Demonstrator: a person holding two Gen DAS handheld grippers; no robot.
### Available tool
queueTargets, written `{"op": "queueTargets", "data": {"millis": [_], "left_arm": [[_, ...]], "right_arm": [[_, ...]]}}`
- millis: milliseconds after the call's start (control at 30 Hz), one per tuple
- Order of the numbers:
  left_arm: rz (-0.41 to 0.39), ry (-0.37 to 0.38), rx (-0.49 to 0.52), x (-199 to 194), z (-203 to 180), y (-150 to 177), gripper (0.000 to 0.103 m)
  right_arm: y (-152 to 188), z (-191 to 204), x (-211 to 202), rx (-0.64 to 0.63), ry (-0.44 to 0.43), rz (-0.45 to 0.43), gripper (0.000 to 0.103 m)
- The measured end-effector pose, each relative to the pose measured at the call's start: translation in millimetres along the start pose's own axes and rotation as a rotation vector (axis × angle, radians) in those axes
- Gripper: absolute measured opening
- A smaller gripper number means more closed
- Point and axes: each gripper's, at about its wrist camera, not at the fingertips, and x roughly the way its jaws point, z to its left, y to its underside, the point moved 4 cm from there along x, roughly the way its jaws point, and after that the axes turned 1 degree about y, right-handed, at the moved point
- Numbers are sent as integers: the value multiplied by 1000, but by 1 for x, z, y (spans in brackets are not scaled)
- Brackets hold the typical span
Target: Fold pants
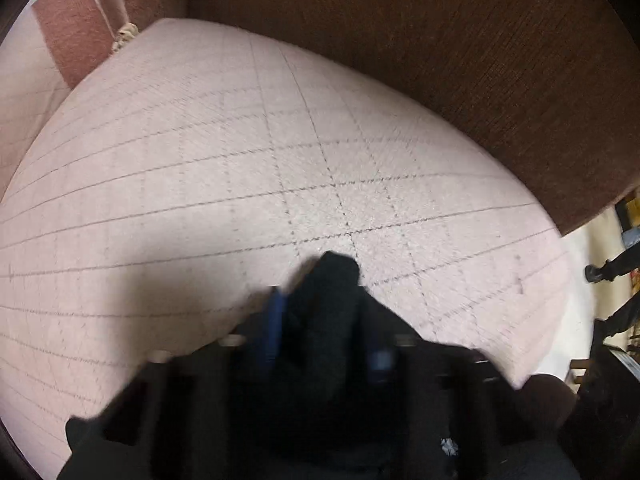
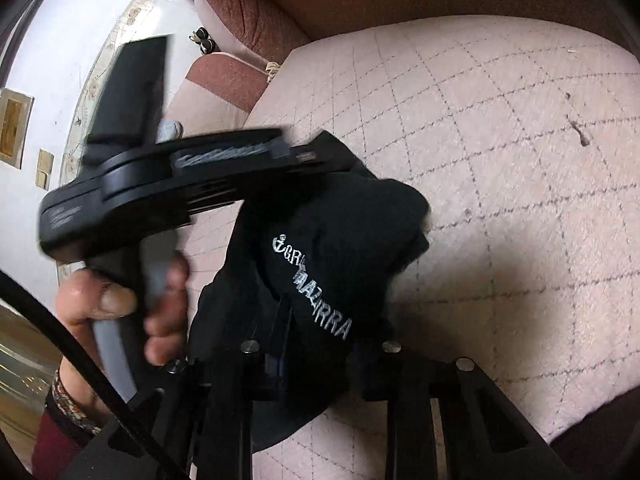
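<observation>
the black pants (image 2: pixel 340 264) are bunched in a dark heap on the pink quilted seat cushion (image 2: pixel 500 152) of the sofa, toward its front edge, and both tongs have hold of them there. seen from the left wrist, the left gripper (image 1: pixel 324 320) points steeply down at the cushion with its blue-tipped fingers (image 1: pixel 274 328) drawn close and a wad of the black cloth standing up between them, so it is clamped on the pants; the picture is blurred, so how the cloth lies past the tips i cannot tell. from the right wrist, the right gripper (image 2: pixel 320 356) has its jaws pinched in on the near end of the same heap, the part with white lettering stitched on it. the left gripper's body also shows in that view, lying across the pants on the side away from the cushion's middle, with a bare hand (image 2: pixel 124 300) wrapped round its grey handle. behind the cushion rises the brown sofa backrest (image 1: pixel 440 60), and a reddish armrest (image 1: pixel 76 28) stands at the cushion's far corner.
</observation>
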Motion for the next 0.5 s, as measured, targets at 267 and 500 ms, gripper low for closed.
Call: {"op": "queueTargets", "data": {"millis": [267,500], "left_arm": [[-213,68,-98,-93,17,44,15],[-384,117,-324,-170,80,135,15]], "right_arm": [[28,67,-27,-294,19,-84,22],[84,147,-25,-583,25,-31,22]]}}
